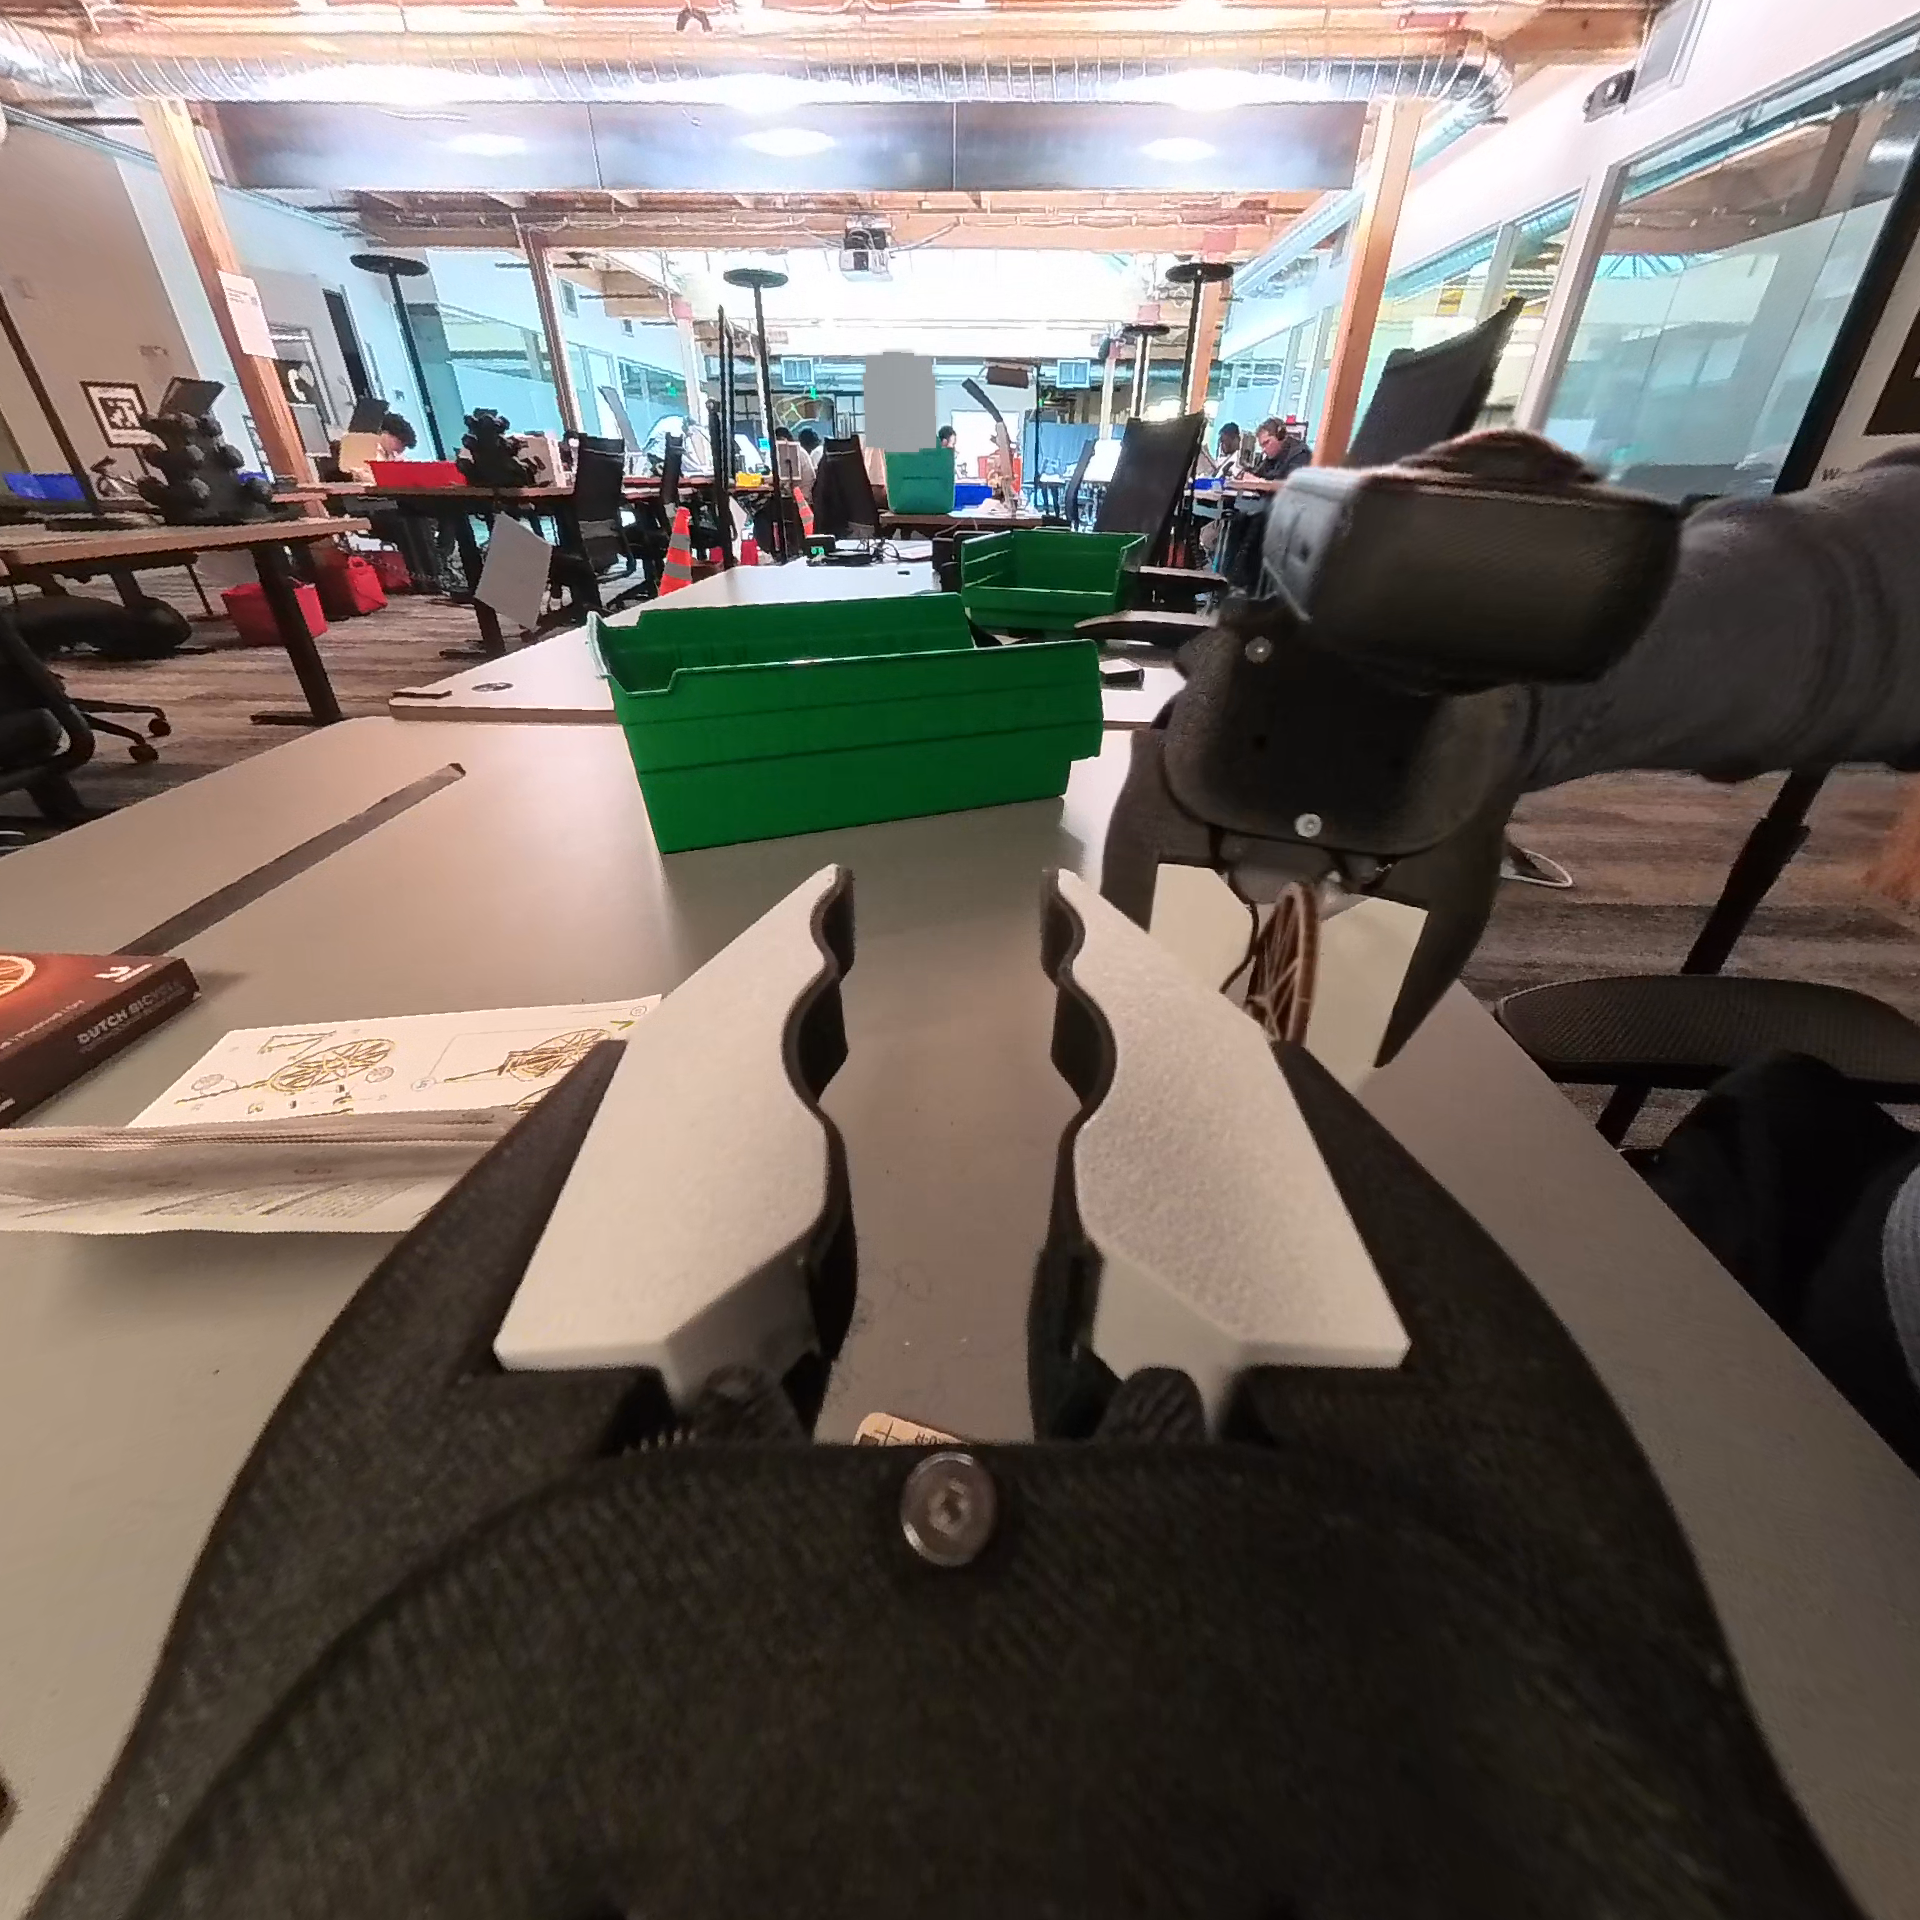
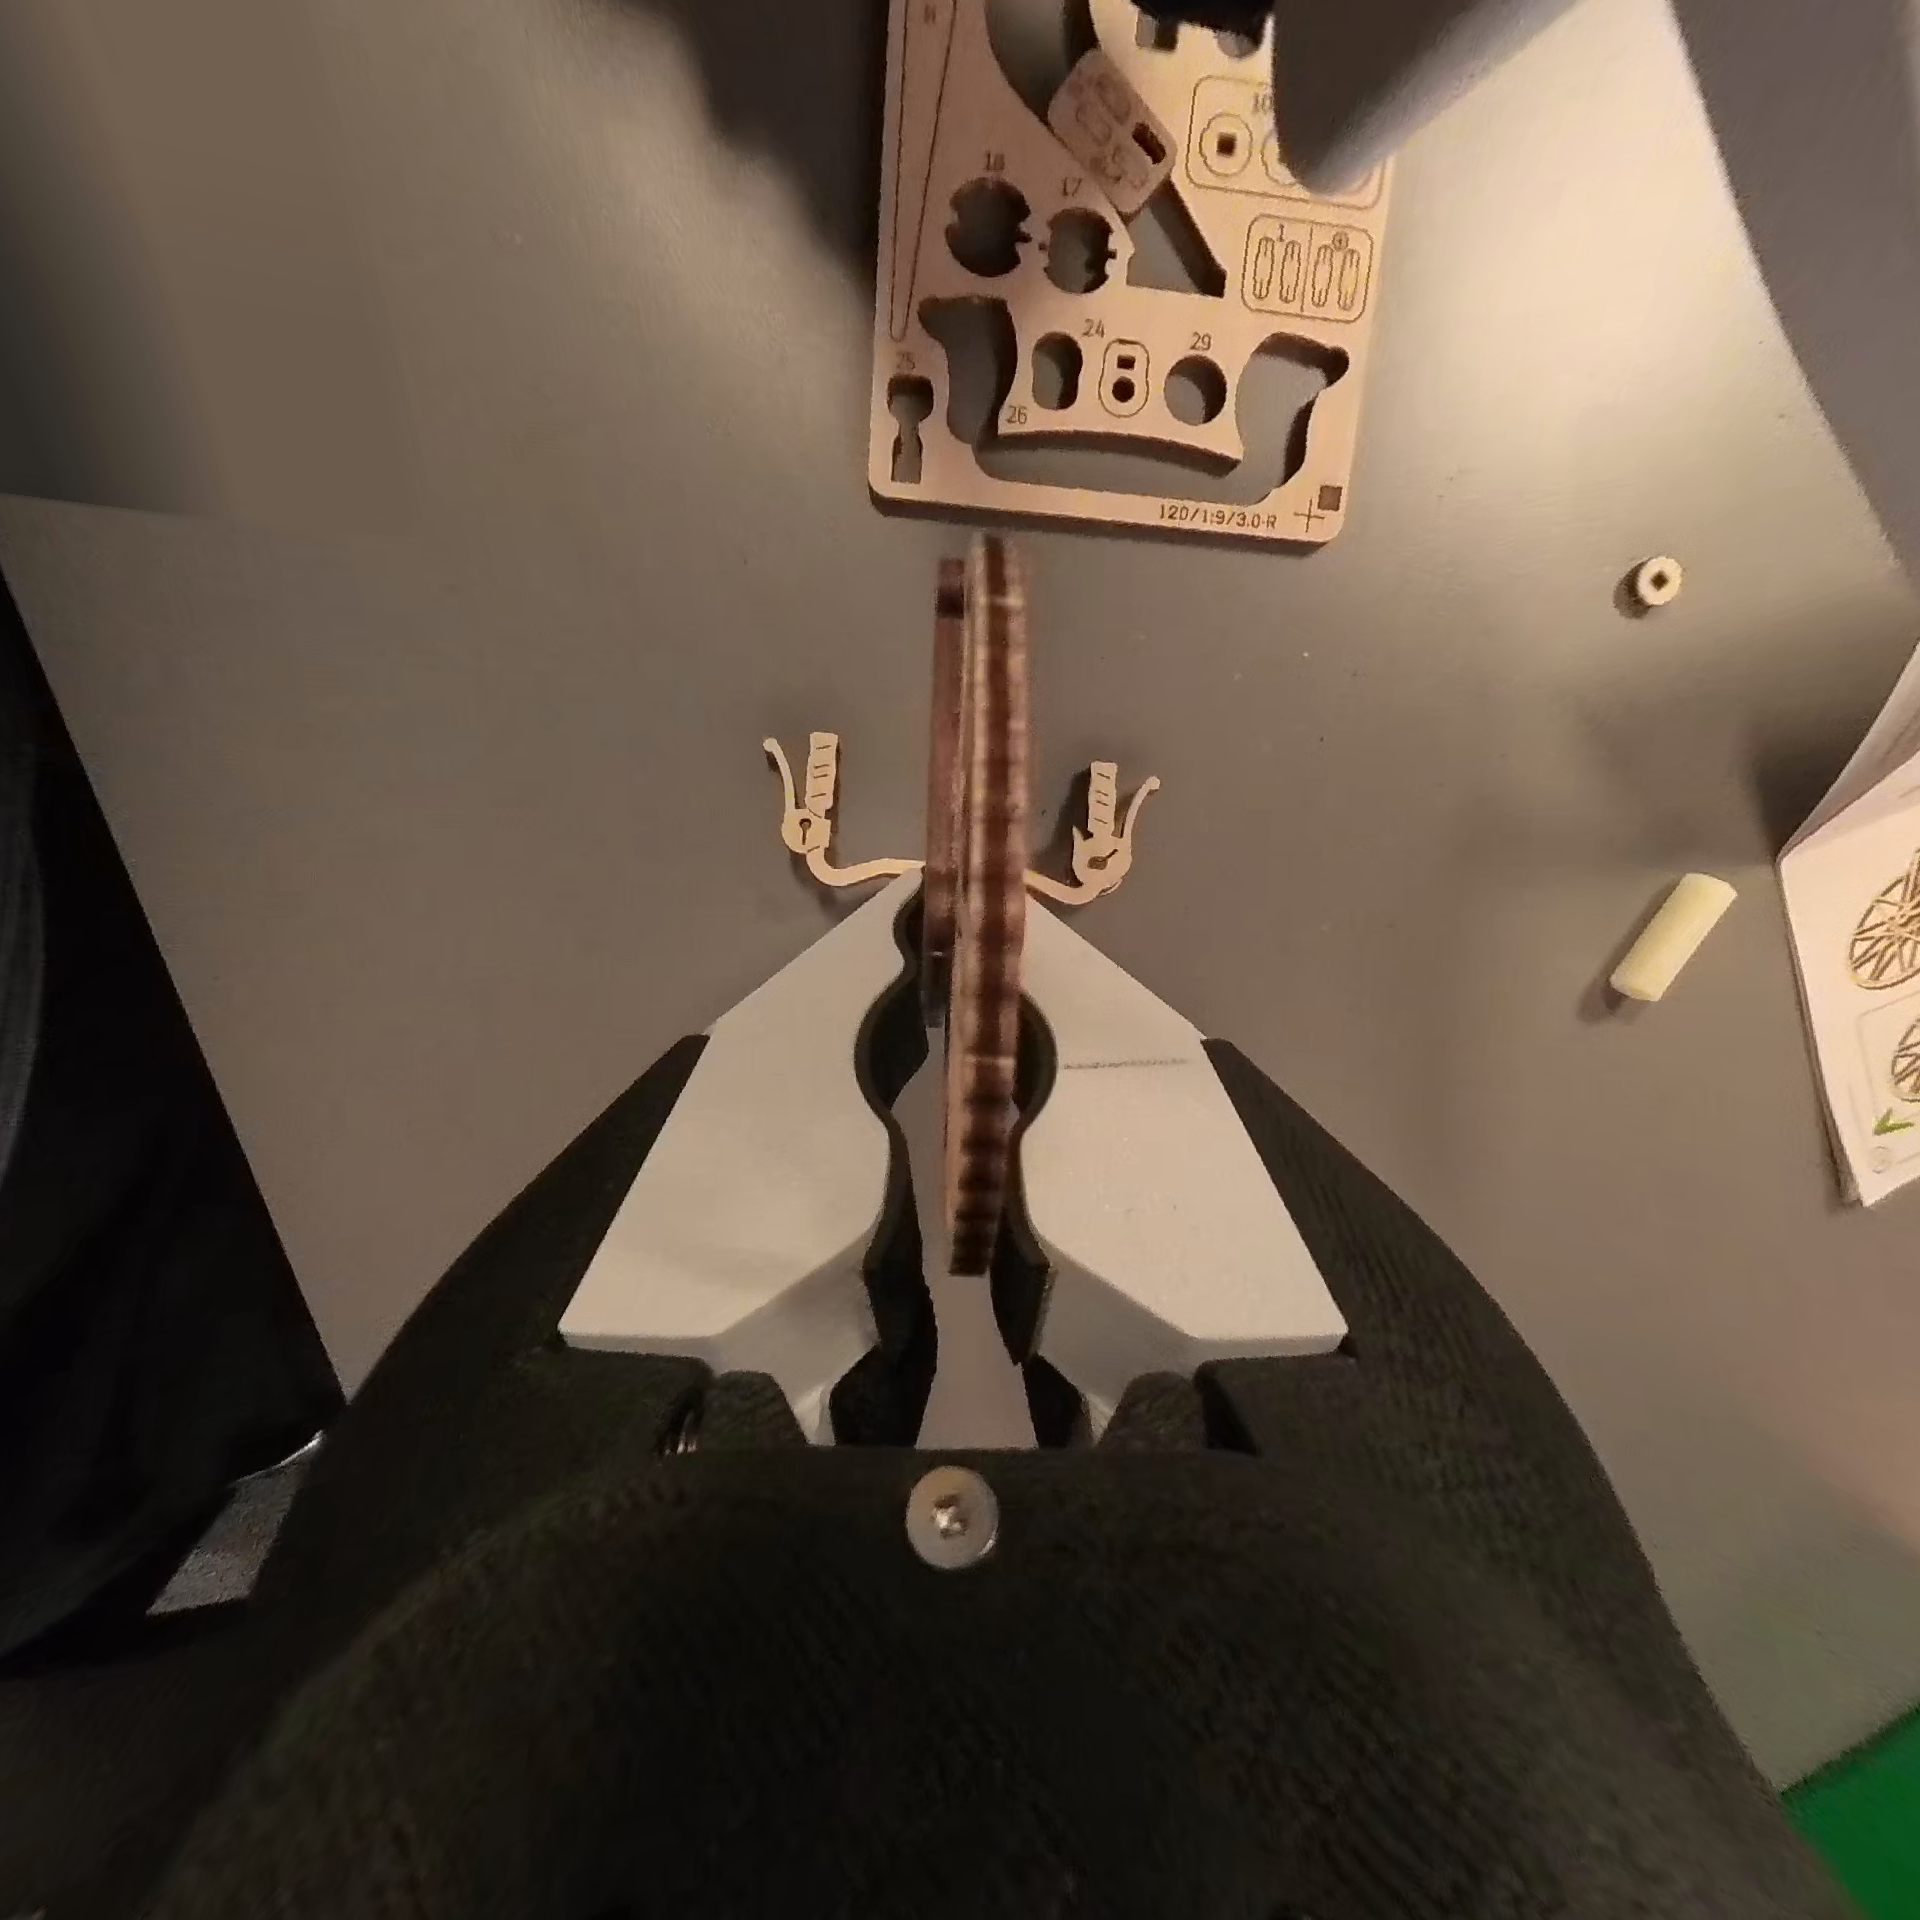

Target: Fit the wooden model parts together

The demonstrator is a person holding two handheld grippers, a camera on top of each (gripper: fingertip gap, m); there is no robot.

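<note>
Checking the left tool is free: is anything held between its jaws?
No; the left gripper has its jaws apart, with only bare table between them.

parts sheet (image 2: 1122,343) behind wheel (image 2: 985,935), booklet (image 2: 1860,997) rt

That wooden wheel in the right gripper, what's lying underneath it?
Under the wooden wheel, held edge-on in the right gripper, a thin wooden handlebar piece lies flat on the grey table. Both its ends show; its middle is hidden by the wheel.
</note>
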